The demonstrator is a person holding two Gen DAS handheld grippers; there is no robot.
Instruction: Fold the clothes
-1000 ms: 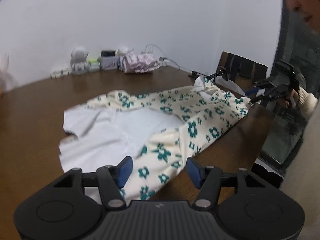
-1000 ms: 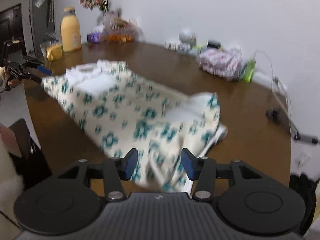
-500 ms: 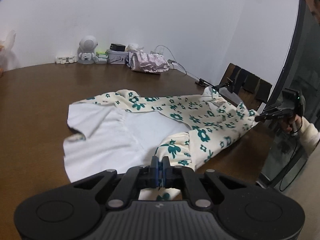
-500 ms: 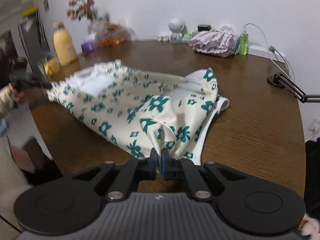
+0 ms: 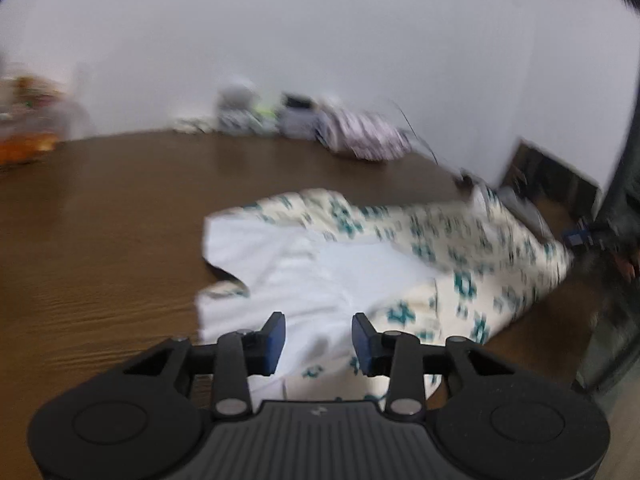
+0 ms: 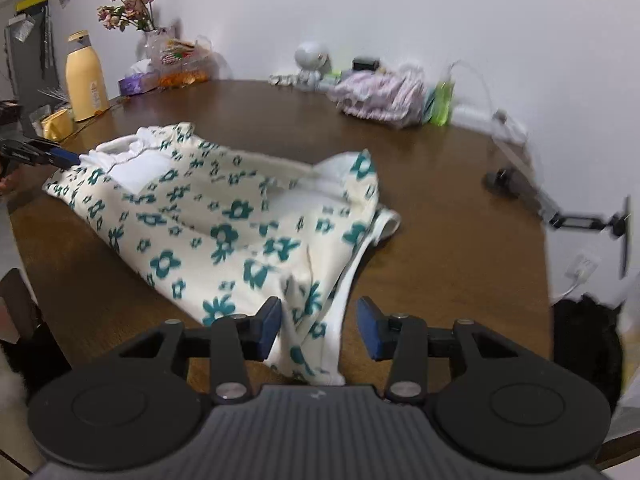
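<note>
Table (image 6: 440, 208) brown, wide ahead of both sets of fingers. Garment (image 6: 224, 220), cream with teal flowers, white lining showing, lies partly doubled over, long axis running between the two grippers, one end toward each. Right gripper (image 6: 318, 326) spread, pinching nothing; a hanging fold of the hem sits between its fingers, touching or just off the left one. Left gripper (image 5: 319, 340) also spread, empty, white lining just ahead; view blurred. Each gripper is near its own end.

A plain white wall (image 6: 400, 8) backs a brown wooden bench (image 6: 440, 216); a dark chair (image 5: 560, 180) stands at its far corner.
</note>
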